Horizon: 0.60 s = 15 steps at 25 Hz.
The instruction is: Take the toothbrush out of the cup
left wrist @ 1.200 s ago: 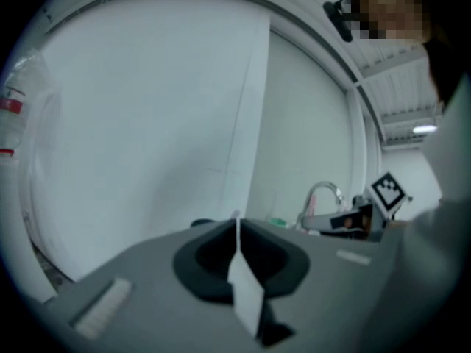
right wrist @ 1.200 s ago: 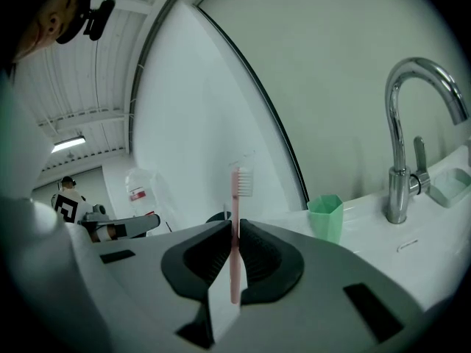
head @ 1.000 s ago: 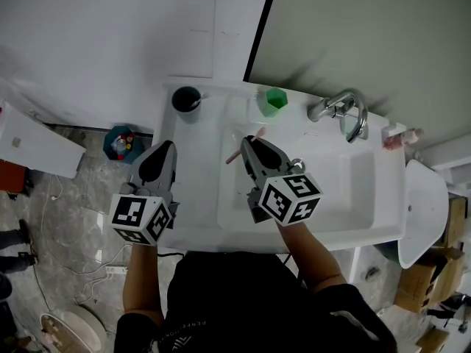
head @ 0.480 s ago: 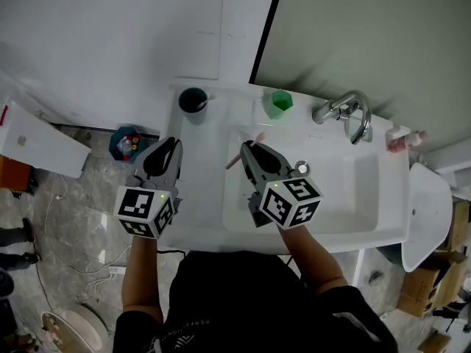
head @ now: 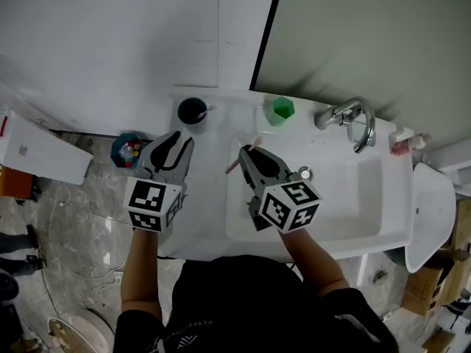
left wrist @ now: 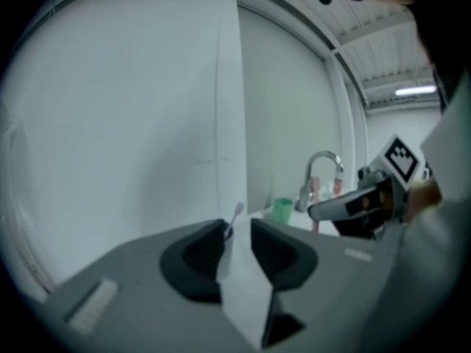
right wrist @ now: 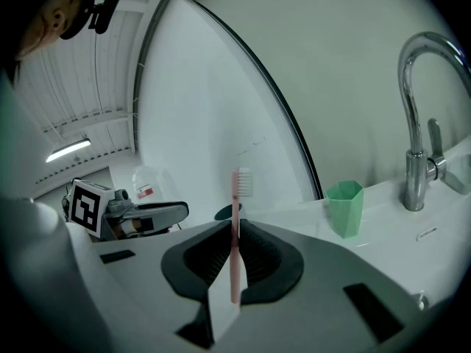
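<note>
The right gripper is clamped on the pink brush. Its own view shows the brush upright between the pads, bristles on top, the handle end poking out below. The head view gives only the brush's two ends either side of the jaws. It places them over the left part of the sink, clear of both cups.

Beside it, over the counter's left edge, is the left gripper. Its jaws stand apart, have just been opening, and have nothing between them. In the left gripper view the gap frames a strip of white counter and, further on, the head of a second brush. The cup holding that brush cannot be made out there against the dark pads.

The head view supplies it: a dark cup at the counter's back left corner. It sits just ahead of the left gripper's tips and is untouched, with the second brush leaning at its right rim. The right gripper view catches only a sliver of that rim behind the pink brush.

Further right along the back stands a green cup, then the tap. The right gripper view shows the tap's arched spout and lever side-on. From above, the tap is foreshortened.

Behind everything, a white wall meets a grey-green panel at a dark strip.
</note>
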Each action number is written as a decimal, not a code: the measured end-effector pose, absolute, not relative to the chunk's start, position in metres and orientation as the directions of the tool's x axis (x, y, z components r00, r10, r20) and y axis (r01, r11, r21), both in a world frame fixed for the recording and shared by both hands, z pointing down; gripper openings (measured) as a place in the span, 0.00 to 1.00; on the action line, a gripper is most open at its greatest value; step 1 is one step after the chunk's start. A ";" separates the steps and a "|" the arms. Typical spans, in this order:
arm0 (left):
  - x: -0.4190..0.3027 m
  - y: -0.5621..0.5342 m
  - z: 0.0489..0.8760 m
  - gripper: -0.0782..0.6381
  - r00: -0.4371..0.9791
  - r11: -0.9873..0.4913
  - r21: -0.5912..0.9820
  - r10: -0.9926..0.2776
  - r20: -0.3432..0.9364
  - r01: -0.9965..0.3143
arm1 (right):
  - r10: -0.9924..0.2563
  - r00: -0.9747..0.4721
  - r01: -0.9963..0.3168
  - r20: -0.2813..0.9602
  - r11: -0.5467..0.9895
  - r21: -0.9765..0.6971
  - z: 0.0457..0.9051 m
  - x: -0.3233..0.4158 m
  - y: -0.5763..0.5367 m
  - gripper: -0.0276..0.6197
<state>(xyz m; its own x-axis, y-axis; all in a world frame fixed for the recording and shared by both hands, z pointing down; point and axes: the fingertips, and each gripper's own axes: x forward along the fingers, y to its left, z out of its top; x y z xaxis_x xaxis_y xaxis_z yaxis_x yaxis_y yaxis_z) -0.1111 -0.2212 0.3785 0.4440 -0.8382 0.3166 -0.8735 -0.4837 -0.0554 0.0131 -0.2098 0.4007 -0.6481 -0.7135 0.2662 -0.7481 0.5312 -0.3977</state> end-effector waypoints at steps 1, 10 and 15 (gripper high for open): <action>-0.110 -0.225 0.380 0.27 0.445 -0.490 -0.068 -0.834 0.326 -0.869 | -0.712 -0.649 -0.748 0.268 0.531 -0.399 0.402 0.012 -0.212 0.09; -0.095 -0.253 0.387 0.28 0.479 -0.558 -0.126 -0.790 0.382 -0.820 | -0.695 -0.656 -0.744 0.293 0.531 -0.406 0.415 0.005 -0.226 0.09; -0.089 -0.267 0.391 0.28 0.482 -0.593 -0.186 -0.769 0.420 -0.783 | -0.688 -0.658 -0.742 0.306 0.524 -0.418 0.423 0.003 -0.232 0.09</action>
<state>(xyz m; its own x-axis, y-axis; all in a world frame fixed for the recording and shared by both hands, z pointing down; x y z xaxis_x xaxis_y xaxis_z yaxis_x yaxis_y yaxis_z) -0.0886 -0.2672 0.3907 0.4822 -0.7691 0.4196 -0.7834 -0.5929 -0.1865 0.0034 -0.2320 0.4229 -0.6579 -0.6881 0.3061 -0.7423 0.5238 -0.4178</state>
